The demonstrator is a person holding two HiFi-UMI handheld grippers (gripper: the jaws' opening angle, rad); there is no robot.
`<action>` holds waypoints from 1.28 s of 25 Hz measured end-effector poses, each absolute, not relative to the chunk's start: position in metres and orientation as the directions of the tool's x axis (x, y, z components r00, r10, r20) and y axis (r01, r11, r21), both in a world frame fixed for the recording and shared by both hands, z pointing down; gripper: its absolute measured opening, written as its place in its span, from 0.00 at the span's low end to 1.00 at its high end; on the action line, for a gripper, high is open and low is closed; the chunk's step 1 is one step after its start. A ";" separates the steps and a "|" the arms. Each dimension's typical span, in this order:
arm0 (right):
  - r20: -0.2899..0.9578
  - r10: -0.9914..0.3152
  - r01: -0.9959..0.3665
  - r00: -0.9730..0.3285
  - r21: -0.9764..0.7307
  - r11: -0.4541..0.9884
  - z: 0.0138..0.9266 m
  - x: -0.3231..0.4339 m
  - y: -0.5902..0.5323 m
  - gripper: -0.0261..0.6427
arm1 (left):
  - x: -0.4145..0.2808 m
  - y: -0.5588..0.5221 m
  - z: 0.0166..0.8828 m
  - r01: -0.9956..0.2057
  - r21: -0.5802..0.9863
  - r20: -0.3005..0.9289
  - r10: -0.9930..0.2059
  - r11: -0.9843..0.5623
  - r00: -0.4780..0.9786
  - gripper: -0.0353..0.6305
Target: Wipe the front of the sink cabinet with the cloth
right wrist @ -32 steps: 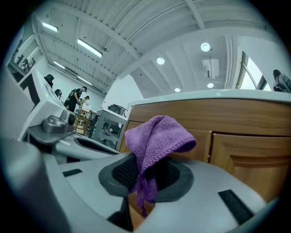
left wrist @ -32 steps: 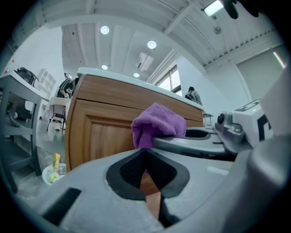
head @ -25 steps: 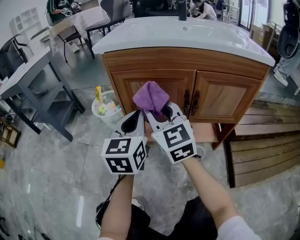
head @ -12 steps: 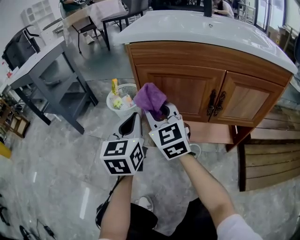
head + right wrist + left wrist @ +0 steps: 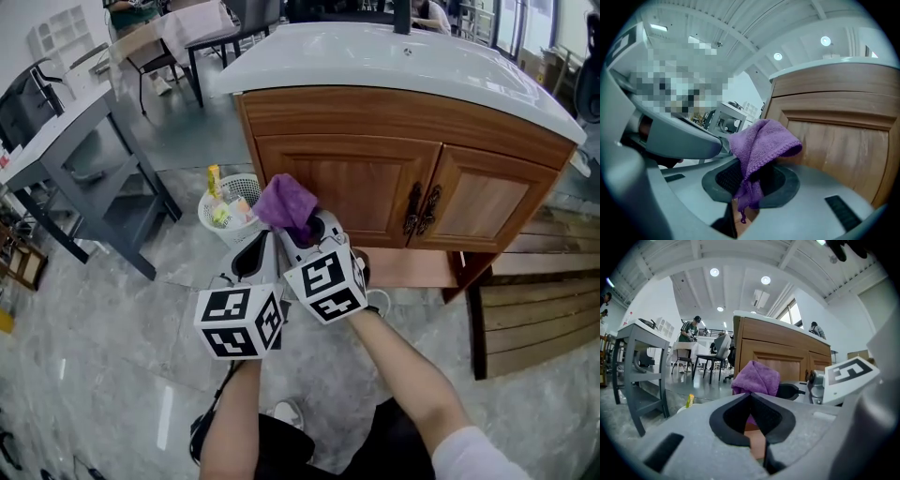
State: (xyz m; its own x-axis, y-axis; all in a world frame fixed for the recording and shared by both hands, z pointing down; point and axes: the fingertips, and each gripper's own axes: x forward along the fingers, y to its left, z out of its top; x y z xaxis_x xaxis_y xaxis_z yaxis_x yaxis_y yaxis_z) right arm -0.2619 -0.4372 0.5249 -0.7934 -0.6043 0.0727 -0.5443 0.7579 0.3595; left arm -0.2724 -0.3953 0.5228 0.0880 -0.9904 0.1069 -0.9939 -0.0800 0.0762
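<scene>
**Purple cloth pinched in the right gripper, before the cabinet's left door**

Purple terry, bunched and folded: the cloth (image 5: 289, 206), gripped at its lower end by the right gripper (image 5: 307, 232). Jaws pressed shut on the fabric, a short tail hanging down between the pads, the bulk flopped over above the tips. Just to its left, side by side, the left gripper (image 5: 262, 246), jaws pressed together at the tips, nothing held between them. Marker cubes (image 5: 239, 322) nearest the camera, bare forearms (image 5: 403, 375) behind them, all over grey marbled floor (image 5: 112, 356).

Ahead of the cloth, the wooden sink cabinet (image 5: 487, 141). Cloth held in front of the left door (image 5: 366, 192), toward that door's lower left corner and close to the panel; impossible to tell whether touching it. Two dark handles (image 5: 422, 208) at the meeting edges of the two doors, right of the cloth. White sink top (image 5: 403, 66) overhanging the cabinet's upper edge.

On the floor just beside the cabinet's left front corner, a white basket (image 5: 228, 208) with a yellow bottle (image 5: 213, 178) standing up out of it. Further left, a grey table (image 5: 89, 131). Right of the cabinet, wooden slats (image 5: 534, 300) lying on the floor. Beyond the cabinet's left side, far off, a chair (image 5: 719, 352) and a standing person (image 5: 690, 333), small and indistinct.
</scene>
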 end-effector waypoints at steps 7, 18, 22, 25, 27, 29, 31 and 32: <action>0.071 -0.633 -0.572 -0.771 0.362 0.736 0.523 -0.238 -0.442 0.15 | -0.256 -0.401 0.514 -0.991 0.091 0.087 -0.991 -0.098 0.106 0.06; 0.074 -0.682 -0.613 -0.728 0.375 0.695 0.516 -0.192 -0.448 0.15 | -0.211 -0.413 0.509 -0.980 0.089 0.078 -0.979 -0.179 0.186 0.06; 0.073 -0.698 -0.631 -0.712 0.370 0.682 0.515 -0.176 -0.449 0.15 | -0.197 -0.415 0.508 -0.975 0.088 0.074 -0.975 -0.202 0.209 0.06; 0.070 -0.707 -0.648 -0.704 0.343 0.680 0.515 -0.164 -0.447 0.15 | -0.187 -0.416 0.507 -0.972 0.087 0.074 -0.971 -0.220 0.226 0.06; 0.068 -0.712 -0.660 -0.699 0.321 0.679 0.514 -0.156 -0.446 0.15 | -0.180 -0.416 0.506 -0.969 0.088 0.074 -0.968 -0.231 0.238 0.06; 0.067 -0.720 -0.671 -0.690 0.314 0.672 0.512 -0.147 -0.446 0.15 | -0.173 -0.416 0.504 -0.966 0.085 0.070 -0.966 -0.244 0.250 0.06; 0.065 -0.729 -0.679 -0.682 0.313 0.664 0.511 -0.137 -0.445 0.15 | -0.165 -0.415 0.502 -0.963 0.087 0.064 -0.963 -0.257 0.263 0.06; 0.065 -0.733 -0.684 -0.677 0.312 0.659 0.510 -0.133 -0.445 0.15 | -0.161 -0.415 0.501 -0.961 0.087 0.061 -0.961 -0.263 0.269 0.06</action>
State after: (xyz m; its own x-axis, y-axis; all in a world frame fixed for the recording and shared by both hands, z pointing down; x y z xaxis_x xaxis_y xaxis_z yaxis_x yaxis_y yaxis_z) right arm -0.1326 -0.4450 0.5105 -0.6771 -0.7330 0.0648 -0.6839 0.6593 0.3125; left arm -0.1609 -0.4155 0.5009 0.2686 -0.9613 0.0612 -0.9609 -0.2630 0.0870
